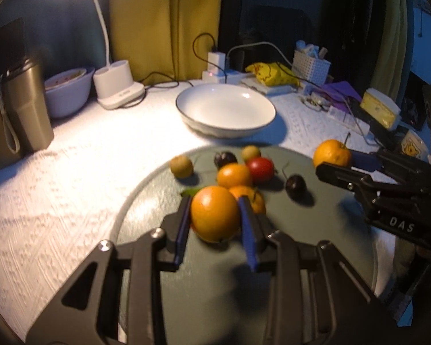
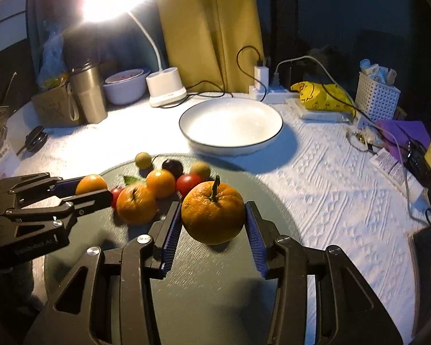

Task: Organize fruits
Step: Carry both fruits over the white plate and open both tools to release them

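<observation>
Several small fruits lie on a dark green round tray (image 1: 316, 230) (image 2: 215, 287). My left gripper (image 1: 215, 210) is shut on a smooth orange (image 1: 215, 213), held just above the tray; it shows in the right wrist view (image 2: 91, 184) between the left fingers. My right gripper (image 2: 214, 212) is shut on a stemmed mandarin (image 2: 213, 212), which shows at the right of the left wrist view (image 1: 332, 153). Other oranges (image 1: 234, 175), a red tomato (image 1: 260, 169), dark plums (image 1: 295, 184) and green-yellow fruits (image 1: 181, 166) remain on the tray. A white bowl (image 1: 225, 109) (image 2: 231, 123) stands empty behind it.
A lit desk lamp (image 2: 165, 86), a metal tumbler (image 2: 89, 95) and a lilac bowl (image 2: 126, 86) stand at the back left. A power strip with cables (image 2: 261, 86), a yellow bag (image 2: 321, 95), a white basket (image 2: 376, 97) and clutter fill the right side.
</observation>
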`<action>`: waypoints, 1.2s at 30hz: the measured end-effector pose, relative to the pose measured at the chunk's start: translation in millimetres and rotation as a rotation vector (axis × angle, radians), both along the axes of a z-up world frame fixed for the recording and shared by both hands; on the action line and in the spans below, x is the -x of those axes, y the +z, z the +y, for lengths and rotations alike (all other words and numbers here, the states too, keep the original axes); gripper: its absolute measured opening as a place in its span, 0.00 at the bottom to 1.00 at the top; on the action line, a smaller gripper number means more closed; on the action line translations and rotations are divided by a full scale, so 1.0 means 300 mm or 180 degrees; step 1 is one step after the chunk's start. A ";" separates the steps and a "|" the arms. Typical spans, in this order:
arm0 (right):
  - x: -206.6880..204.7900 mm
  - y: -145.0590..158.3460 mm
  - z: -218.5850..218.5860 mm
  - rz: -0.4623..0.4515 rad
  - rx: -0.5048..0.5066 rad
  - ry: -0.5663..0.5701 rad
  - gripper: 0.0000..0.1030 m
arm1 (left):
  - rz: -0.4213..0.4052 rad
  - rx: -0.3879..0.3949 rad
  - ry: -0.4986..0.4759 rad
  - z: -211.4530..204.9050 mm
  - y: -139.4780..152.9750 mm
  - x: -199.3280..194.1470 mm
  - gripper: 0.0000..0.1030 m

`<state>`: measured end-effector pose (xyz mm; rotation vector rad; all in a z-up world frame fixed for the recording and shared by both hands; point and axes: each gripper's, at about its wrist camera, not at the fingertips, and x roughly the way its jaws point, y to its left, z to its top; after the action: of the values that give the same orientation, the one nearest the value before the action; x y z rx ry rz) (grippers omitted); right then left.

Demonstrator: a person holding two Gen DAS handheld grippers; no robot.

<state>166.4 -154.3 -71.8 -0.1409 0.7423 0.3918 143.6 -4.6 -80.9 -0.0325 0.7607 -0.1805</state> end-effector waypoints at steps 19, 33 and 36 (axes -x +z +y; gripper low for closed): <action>-0.213 0.045 -0.049 -0.0160 -0.0001 -0.0086 0.45 | -0.0213 0.0043 -0.0071 -0.014 0.055 -0.233 0.32; -0.441 0.065 -0.021 -0.0292 0.0065 -0.0051 0.45 | -0.0186 0.0133 -0.0130 0.012 0.043 -0.474 0.32; -0.488 0.061 -0.003 -0.0301 0.0064 -0.0010 0.45 | -0.0138 0.0169 -0.0121 0.015 0.028 -0.517 0.32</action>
<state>312.9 -155.3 -53.6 -0.1760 0.6534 0.3721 298.7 0.0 -72.5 -0.0643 0.7135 -0.2368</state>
